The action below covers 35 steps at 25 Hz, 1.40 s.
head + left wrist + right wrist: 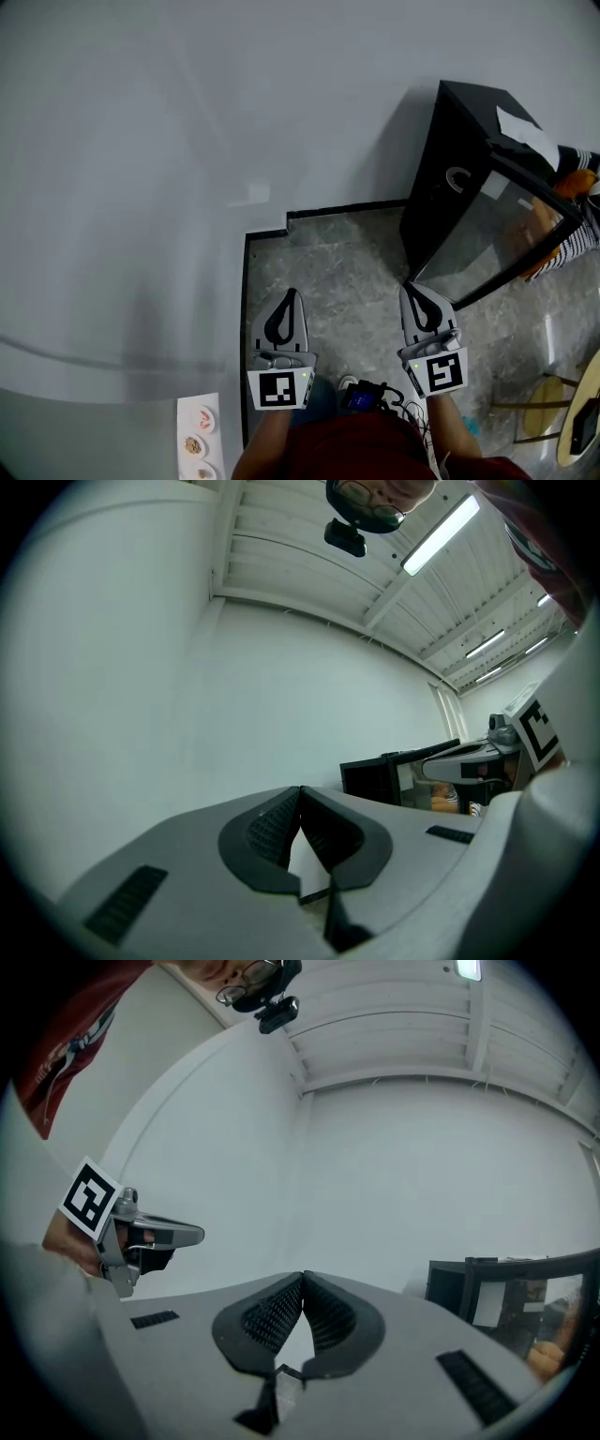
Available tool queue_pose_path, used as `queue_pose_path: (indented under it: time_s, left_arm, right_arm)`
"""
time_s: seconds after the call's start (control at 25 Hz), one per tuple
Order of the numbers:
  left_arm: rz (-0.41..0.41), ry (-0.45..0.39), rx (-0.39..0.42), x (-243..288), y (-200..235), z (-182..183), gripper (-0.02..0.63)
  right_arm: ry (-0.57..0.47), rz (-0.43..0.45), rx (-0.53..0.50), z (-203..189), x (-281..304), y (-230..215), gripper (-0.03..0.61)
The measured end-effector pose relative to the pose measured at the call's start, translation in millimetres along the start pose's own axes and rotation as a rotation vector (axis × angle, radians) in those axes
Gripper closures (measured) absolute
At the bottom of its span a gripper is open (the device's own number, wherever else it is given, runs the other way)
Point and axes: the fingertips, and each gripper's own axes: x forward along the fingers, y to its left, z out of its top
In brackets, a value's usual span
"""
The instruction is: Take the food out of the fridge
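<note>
Facing a bare white wall point(141, 169), I hold both tools out level over the grey stone floor point(347, 272) in the lower middle of the head view. The left gripper point(292, 296) has its jaws pressed together with nothing between them, and the right gripper point(411, 287) is closed and empty in the same way.

The fridge point(450, 178), a black cabinet with a glass front, stands at the upper right of the frame, near the right gripper but not touched by it. I cannot tell whether its door is open. No food shows clearly through the glass. Something orange point(577, 183) sits at the far right edge beside a striped sleeve point(574, 246), but I cannot say what it is.

Small dishes point(195, 441) lie at the lower left.

As I judge it, the task has barely begun. The fridge has not been reached, nothing is in hand, and reaching in, gripping the food and lifting it out all remain.
</note>
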Motion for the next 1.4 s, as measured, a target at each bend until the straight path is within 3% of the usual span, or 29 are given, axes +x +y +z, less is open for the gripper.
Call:
queue_pose_path:
  time_s: [0.4, 0.76, 1.4]
  left_arm:
    - [0.017, -0.015, 0.0, 46, 15, -1, 0.598]
    - [-0.025, -0.033, -0.011, 115, 55, -19, 0.598]
    - [-0.116, -0.027, -0.033, 279, 195, -23, 0.598]
  right_arm:
    - [0.009, 0.022, -0.003, -8, 49, -14, 0.556]
    - [0.014, -0.01, -0.033, -23, 128, -22, 0.556]
    - [0.035, -0.077, -0.051, -19, 342, -16, 0.555]
